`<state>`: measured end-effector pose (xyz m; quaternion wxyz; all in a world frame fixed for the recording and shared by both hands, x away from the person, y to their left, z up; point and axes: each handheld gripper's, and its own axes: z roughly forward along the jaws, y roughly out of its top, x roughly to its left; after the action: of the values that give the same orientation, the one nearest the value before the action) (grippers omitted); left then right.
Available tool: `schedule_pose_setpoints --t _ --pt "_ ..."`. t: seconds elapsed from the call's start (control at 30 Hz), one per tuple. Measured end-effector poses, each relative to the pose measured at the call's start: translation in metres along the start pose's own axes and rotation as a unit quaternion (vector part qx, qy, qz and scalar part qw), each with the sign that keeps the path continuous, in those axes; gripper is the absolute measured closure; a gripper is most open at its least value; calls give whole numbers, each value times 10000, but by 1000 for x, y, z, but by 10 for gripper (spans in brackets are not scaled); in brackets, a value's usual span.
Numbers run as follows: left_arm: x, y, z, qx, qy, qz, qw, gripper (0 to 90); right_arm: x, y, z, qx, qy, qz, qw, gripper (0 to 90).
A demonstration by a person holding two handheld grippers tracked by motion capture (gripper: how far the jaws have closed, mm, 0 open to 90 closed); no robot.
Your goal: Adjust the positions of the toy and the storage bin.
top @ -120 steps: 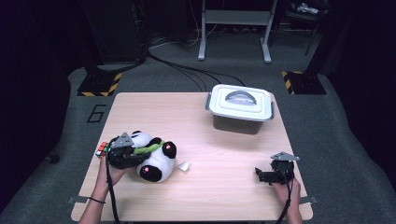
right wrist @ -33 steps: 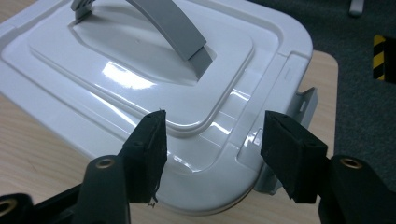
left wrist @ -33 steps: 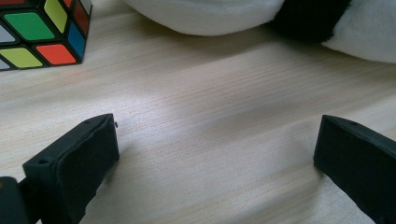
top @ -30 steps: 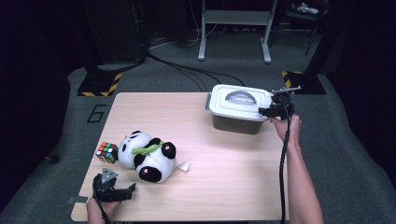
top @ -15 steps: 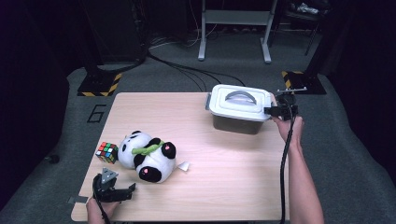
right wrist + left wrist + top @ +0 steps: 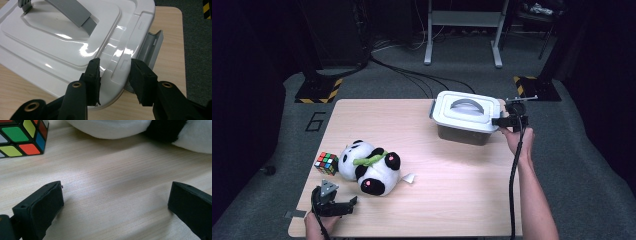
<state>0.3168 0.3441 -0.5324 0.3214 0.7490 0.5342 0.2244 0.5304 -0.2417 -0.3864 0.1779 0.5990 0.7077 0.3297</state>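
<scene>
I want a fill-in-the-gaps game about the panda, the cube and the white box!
1. The right gripper has closed its jaws on the rim of the box's white ____.
2. The colourful cube sits right beside the plush ____.
3. The left gripper rests near the table's front edge with its jaws ____.
4. The grey handle on the storage box lies ____ against its top.

Missing words: lid; panda; open; flat

On our table [image 6: 452, 200] the lidded box [image 6: 464, 116] stands at the far right. The plush panda [image 6: 368, 166] lies near left, with the puzzle cube [image 6: 326, 163] just left of it.
</scene>
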Motion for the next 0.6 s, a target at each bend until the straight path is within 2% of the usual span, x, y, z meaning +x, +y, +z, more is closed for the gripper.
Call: schedule_pose_setpoints --t 0.1,0.2,0.33,0.4,0.47,0.6 --pt "0 0 0 2 3 0 10000 0 5 -3 -1 -35 -21 -33 10000 599" --pt "1 0 0 8 5 37 10000 1 6 -5 -2 -65 123 -13 9999 596" --pt "0 0 0 9 5 36 10000 0 10 -6 -3 -44 144 -28 9999 595" --pt "0 0 0 9 3 37 10000 0 8 -5 -4 -135 130 -117 9998 571" --pt "1 0 0 22 7 42 10000 1 4 -5 -8 -295 84 -106 9995 545" --pt "0 0 0 20 0 36 10000 1 -8 -6 -12 -529 -130 40 9985 540"
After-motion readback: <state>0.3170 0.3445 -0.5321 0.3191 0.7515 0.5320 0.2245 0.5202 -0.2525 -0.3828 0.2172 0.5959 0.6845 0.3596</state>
